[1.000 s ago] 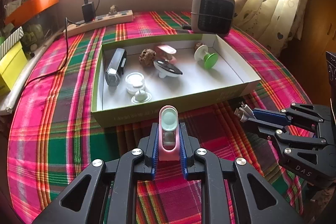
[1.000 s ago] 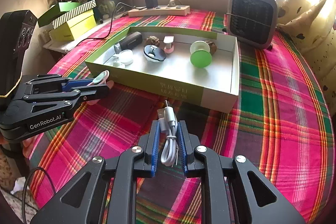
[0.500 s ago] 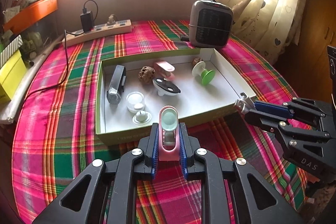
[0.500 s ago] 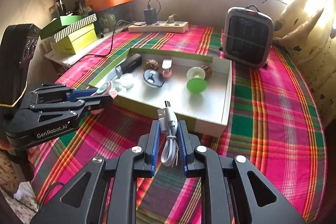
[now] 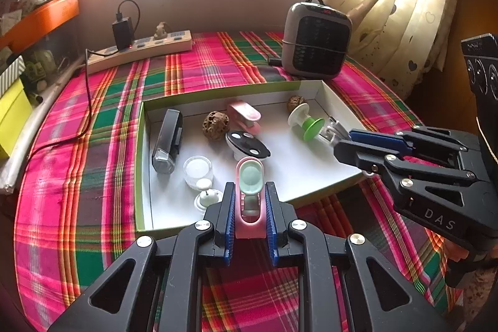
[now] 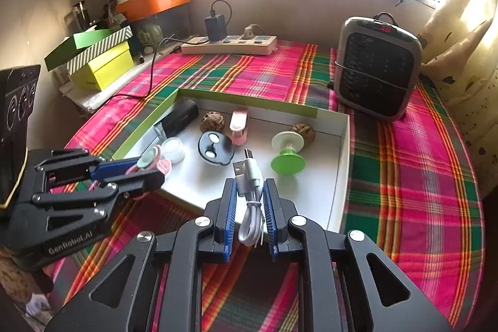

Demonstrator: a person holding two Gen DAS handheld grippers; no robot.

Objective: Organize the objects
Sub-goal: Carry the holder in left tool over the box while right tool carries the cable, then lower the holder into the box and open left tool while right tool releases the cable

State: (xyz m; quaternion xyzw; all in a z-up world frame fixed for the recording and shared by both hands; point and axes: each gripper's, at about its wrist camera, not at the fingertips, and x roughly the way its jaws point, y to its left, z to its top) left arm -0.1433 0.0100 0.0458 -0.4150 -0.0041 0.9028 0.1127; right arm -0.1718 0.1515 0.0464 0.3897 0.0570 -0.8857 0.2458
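Observation:
My left gripper (image 5: pixel 249 192) is shut on a pink clip with a mint pad (image 5: pixel 249 192), held over the near edge of the green-rimmed cardboard tray (image 5: pixel 141 145). My right gripper (image 6: pixel 248 185) is shut on a coiled white USB cable (image 6: pixel 249 207), above the tray's near right part. Each gripper shows in the other's view: the right gripper (image 5: pixel 337 139) at the right, the left gripper (image 6: pixel 149 165) at the left. In the tray lie a black device (image 5: pixel 168 140), a walnut (image 5: pixel 215 125), another pink clip (image 5: pixel 244 114), a black oval piece (image 5: pixel 247 143), a green-and-white spool (image 5: pixel 306 123) and a white jar (image 5: pixel 198 171).
A grey fan heater (image 5: pixel 316 39) stands behind the tray at the right. A power strip with a black charger (image 5: pixel 140 50) lies along the back wall, its cord trailing left. Yellow and green boxes (image 6: pixel 99 58) are stacked at the left. Curtains (image 5: pixel 404 5) hang at the right.
Both grippers have moved forward and upward, from the plaid cloth in front of the tray to over its near edge. Both stay shut on the same things.

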